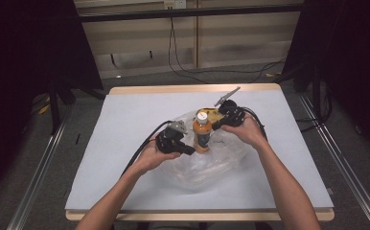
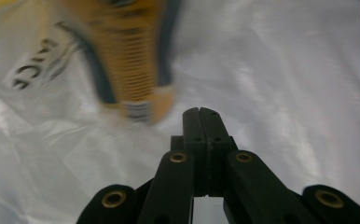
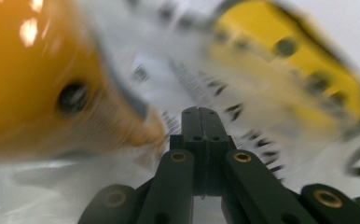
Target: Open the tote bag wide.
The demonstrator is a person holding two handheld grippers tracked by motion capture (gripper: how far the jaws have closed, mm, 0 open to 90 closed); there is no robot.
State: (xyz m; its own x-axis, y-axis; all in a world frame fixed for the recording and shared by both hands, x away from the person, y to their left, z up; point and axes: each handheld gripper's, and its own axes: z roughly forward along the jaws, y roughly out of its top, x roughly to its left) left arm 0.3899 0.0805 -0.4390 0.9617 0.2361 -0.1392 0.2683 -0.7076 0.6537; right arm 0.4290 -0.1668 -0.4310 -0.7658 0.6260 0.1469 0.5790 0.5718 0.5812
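Two forearms enter from the near edge of the grey table. The left gripper lies low at the near-left side of a clear plastic bag crumpled at the table's middle; its own view shows its jaws pressed together with nothing seen between them, above the white film of the bag. Just beyond it an orange bottle with a white cap stands upright within the bag's folds. The right gripper sits at the far-right side of the bottle, its jaws likewise together, seemingly nipping the film, though blur prevents certainty; a yellow package lies just behind. The step in hand appears to be bagging the bottle. The next move probably calls for drawing the bag's mouth up and around the bottle while keeping it upright.
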